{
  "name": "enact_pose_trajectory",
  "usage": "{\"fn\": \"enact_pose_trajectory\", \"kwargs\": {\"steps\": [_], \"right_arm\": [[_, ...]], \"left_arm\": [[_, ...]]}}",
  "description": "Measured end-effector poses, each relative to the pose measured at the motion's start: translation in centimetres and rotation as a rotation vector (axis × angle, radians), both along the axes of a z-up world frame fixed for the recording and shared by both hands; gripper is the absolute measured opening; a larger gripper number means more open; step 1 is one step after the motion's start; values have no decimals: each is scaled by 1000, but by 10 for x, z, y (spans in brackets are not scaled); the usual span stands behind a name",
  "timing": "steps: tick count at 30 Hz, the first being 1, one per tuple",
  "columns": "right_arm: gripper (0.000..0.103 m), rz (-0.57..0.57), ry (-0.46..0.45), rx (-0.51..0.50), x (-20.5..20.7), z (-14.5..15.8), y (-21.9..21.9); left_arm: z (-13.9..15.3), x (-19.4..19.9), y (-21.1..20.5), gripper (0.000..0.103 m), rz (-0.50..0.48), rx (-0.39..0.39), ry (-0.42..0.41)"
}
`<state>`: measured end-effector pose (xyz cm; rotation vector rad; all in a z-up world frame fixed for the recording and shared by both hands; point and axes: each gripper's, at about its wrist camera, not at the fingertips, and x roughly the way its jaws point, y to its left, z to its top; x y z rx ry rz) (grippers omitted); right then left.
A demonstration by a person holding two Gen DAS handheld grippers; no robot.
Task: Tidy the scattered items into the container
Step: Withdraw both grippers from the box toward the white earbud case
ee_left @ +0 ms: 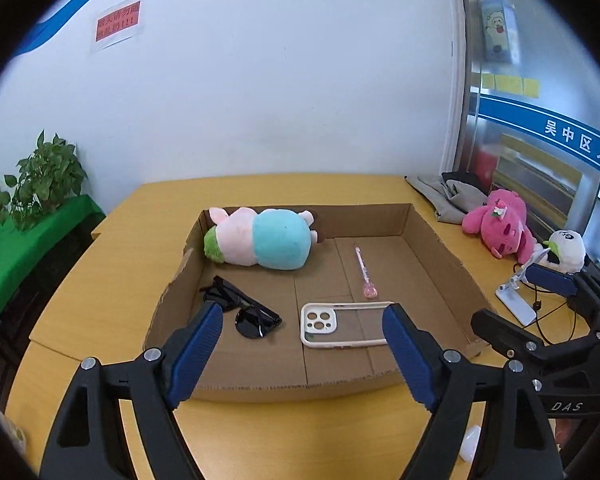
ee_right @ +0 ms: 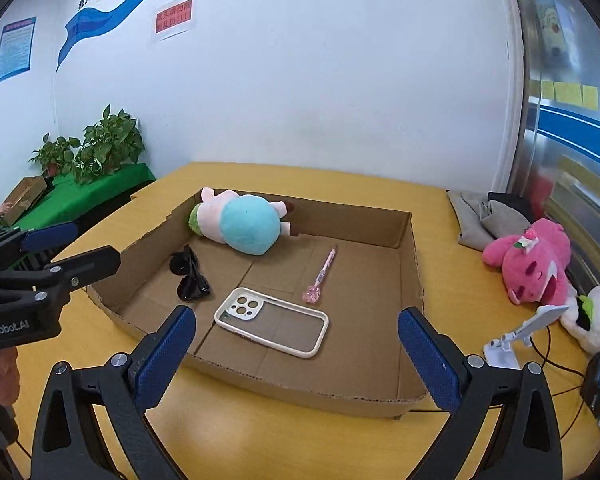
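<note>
A shallow cardboard box [ee_left: 436, 256] [ee_right: 408, 236] sits on the yellow table. Inside it lie a pig plush in a teal shirt [ee_left: 268, 240] [ee_right: 244, 224], black sunglasses [ee_left: 244, 312] [ee_right: 190, 276], a white phone case [ee_left: 340, 324] [ee_right: 272, 320] and a pink pen [ee_left: 363, 272] [ee_right: 322, 276]. My left gripper [ee_left: 304, 320] is open and empty above the box's near wall. My right gripper [ee_right: 296, 324] is open and empty above the box's near wall; it shows at the right in the left wrist view [ee_left: 516, 296].
Outside the box at the right lie a pink plush [ee_left: 496, 228] [ee_right: 532, 264], a white panda plush [ee_left: 564, 248] [ee_right: 596, 316], a white phone stand [ee_left: 516, 296] [ee_right: 516, 336] and grey cloth [ee_left: 448, 196] [ee_right: 488, 216]. Potted plants [ee_left: 40, 176] [ee_right: 100, 148] stand on a green-covered bench at the left.
</note>
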<state>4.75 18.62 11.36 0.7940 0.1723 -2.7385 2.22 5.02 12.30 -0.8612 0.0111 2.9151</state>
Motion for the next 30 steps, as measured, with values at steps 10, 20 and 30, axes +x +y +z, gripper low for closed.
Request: {"fn": "enact_pose_trajectory", "kwargs": {"steps": [10, 20, 30], "right_arm": [[103, 10, 0, 10, 27, 1, -3], [103, 17, -24, 13, 36, -6, 2], [103, 128, -178, 28, 52, -68, 32]], "left_arm": [[0, 24, -1, 82, 5, 21, 7], [-7, 27, 9, 82, -20, 18, -15], [-58, 22, 33, 82, -177, 25, -210]]}}
